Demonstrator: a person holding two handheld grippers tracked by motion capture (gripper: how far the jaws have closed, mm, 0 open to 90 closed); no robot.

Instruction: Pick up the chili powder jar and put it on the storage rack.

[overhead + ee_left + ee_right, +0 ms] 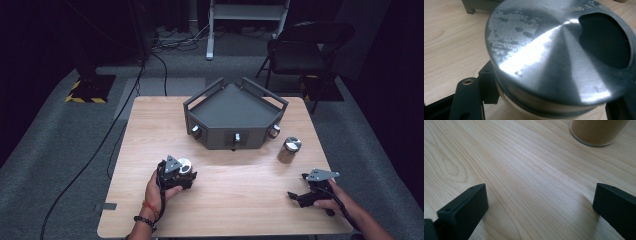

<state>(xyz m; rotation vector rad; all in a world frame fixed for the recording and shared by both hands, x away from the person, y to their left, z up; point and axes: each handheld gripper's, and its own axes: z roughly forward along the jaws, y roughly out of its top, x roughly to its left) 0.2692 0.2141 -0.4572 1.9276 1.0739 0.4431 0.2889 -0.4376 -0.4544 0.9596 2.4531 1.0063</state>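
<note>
My left gripper (184,173) is shut on a small glass jar with a shiny metal lid (544,50), near the table's front left. In the left gripper view the lid sits close up, with a black jaw pressed against each side of the jar below it. Resting low on the table at the front right, my right gripper (298,186) is open, and bare wood lies between its jaws (540,202). A second metal-lidded jar (290,149) holding brown powder stands on the table beyond the right gripper; its base (599,131) is in the right gripper view.
A dark grey angular box (235,112) with raised rails and three knobs along its front stands at the back middle of the wooden table (225,205). A black folding chair (305,47) stands behind the table on the right. Cables run over the floor at left.
</note>
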